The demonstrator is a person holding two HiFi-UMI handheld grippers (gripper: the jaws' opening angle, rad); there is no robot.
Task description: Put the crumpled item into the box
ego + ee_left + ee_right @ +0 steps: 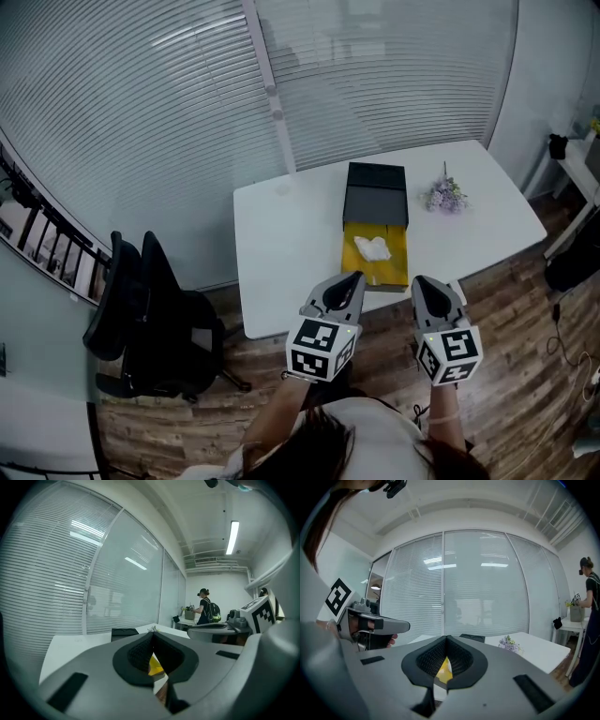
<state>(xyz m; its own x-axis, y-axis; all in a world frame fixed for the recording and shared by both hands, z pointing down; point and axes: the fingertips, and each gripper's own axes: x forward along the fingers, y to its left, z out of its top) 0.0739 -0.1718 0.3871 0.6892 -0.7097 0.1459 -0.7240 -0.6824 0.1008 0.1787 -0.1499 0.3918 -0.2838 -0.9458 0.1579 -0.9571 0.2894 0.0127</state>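
Observation:
A white crumpled item lies inside the yellow-lined tray of the box, near the front edge of the white table. The box's black part stands just behind the tray. My left gripper hangs shut at the tray's near left corner. My right gripper is shut as well, just off the near right corner. Neither holds anything. In the left gripper view, yellow lining shows through the gap below the shut left gripper. The right gripper view shows yellow lining under the shut right gripper.
A small bunch of purple flowers lies on the table right of the box. A black office chair stands left of the table on the wood floor. Blinds on a glass wall run behind. A person stands at a far desk.

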